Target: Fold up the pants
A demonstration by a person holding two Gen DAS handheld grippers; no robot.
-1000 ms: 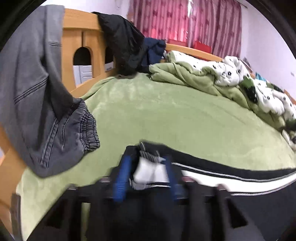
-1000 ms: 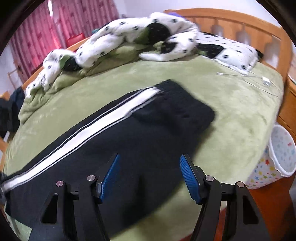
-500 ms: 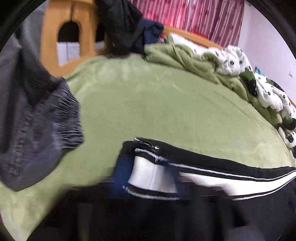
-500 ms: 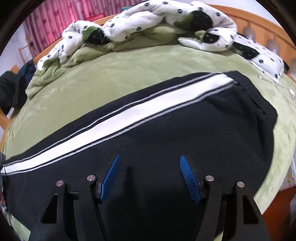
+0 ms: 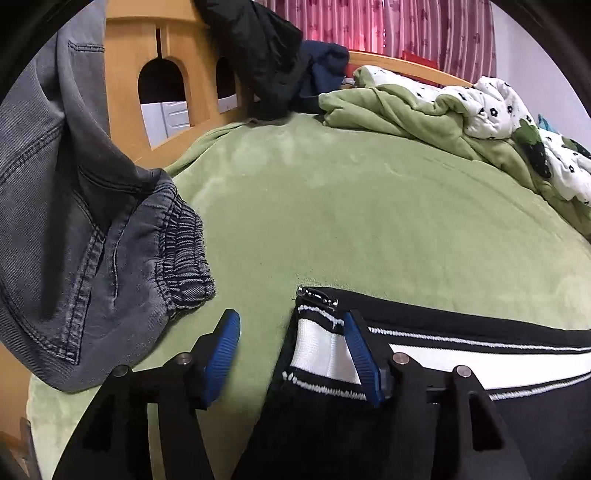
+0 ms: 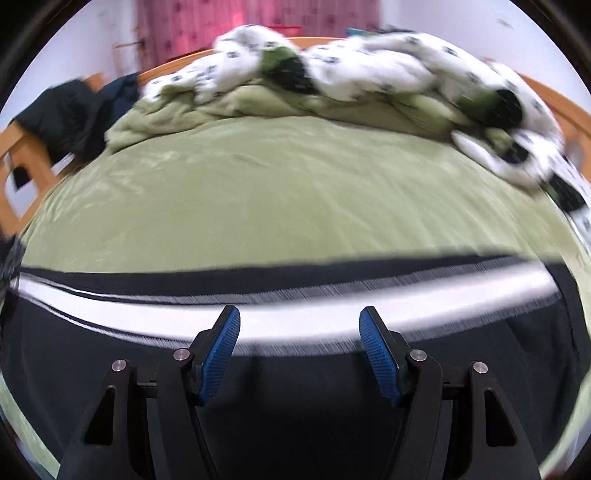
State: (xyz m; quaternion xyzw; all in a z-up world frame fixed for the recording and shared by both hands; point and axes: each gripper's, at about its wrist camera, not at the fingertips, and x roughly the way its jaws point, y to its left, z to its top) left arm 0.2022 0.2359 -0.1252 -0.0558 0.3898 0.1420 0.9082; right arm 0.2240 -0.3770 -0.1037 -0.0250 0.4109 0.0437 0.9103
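- Blurred fisheye view looking down along the right gripper point(image 6: 299, 343), its two blue-padded fingers point(image 6: 221, 350) spread apart with nothing between them
- Black pants point(image 6: 295, 406) lie flat across the lower part of the picture, stretching from the left edge to the right
- A broad white stripe point(image 6: 147, 314) edged with thin white lines runs along the pants, passing just beyond the fingertips
- The pants rest on a green bed cover point(image 6: 277, 192)
- A rumpled quilt point(image 6: 351, 70), white with dark spots and green underside, is heaped along the far side
- Dark clothes point(image 6: 70, 110) hang over the wooden bed frame point(image 6: 22, 177) at far left
- Pink curtains point(image 6: 207, 26) behind
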